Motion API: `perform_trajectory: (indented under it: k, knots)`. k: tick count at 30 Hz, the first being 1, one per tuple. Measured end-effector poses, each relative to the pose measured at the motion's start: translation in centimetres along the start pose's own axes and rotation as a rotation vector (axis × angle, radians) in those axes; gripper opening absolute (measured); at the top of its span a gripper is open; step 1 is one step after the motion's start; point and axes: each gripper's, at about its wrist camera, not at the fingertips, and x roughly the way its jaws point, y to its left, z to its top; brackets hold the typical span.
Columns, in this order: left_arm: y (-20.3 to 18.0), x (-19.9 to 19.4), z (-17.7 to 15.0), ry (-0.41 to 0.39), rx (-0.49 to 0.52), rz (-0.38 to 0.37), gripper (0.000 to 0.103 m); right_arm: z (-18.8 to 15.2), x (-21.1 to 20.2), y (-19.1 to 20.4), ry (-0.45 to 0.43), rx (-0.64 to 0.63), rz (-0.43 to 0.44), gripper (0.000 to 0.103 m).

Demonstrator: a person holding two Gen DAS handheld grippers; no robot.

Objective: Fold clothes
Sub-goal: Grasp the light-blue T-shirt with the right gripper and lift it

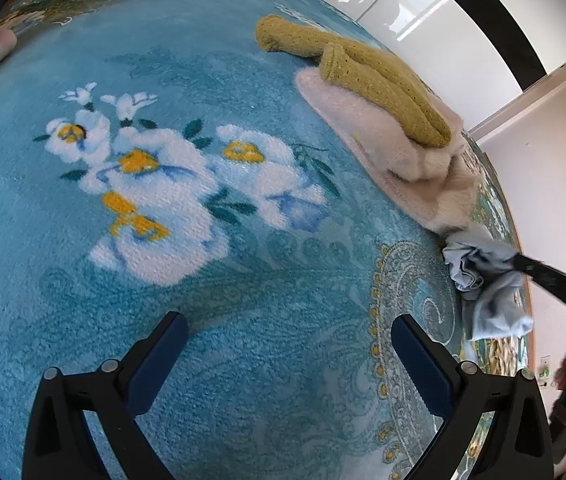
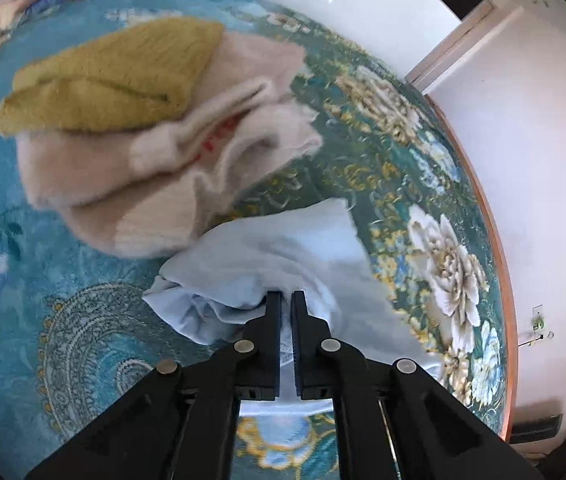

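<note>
Our left claw (image 1: 289, 344) hangs with jaws apart above the floral blanket (image 1: 203, 264). Ahead to its right, the green knit (image 1: 367, 76) lies on the folded beige sweater (image 1: 383, 144). Our right claw (image 2: 286, 300) is clamped on the crumpled pale-blue garment (image 2: 283, 248), just below that stack.

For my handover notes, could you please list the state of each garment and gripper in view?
left gripper: open, empty, above the blanket.
right gripper: shut on the light blue cloth.
light blue cloth: bunched, unfolded, pinched near its edge.
green knit: folded, lying on the pink sweater.
pink sweater: folded, lying on the blanket.
</note>
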Motion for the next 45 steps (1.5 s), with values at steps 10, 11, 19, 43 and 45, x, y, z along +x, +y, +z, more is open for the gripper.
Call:
perform_trajectory:
  k: [10,11,19,43,45]
  knots:
    - [-0.1,-1.4,-0.4,-0.022,0.004,-0.041,0.103,0.6,-10.0,-9.0,-0.206,0.206,0.08,0.003]
    - [-0.1,-1.9,-0.4,-0.035,0.007,-0.049,0.103,0.7,-12.0,-10.2,-0.242,0.223,0.089,0.003]
    - [0.8,-6.5,-0.6,-0.107,-0.026,-0.133,0.103,0.6,-24.1,-16.3,-0.456,0.353,0.235,0.003]
    - [4.4,-13.9,-2.1,-0.169,-0.208,-0.178,0.103,-8.7,-24.5,-5.9,-0.176,0.145,0.557,0.0]
    - [4.6,-14.2,-2.2,-0.181,-0.222,-0.17,0.103,-10.0,-20.6,-2.5,-0.08,0.155,0.589,0.001]
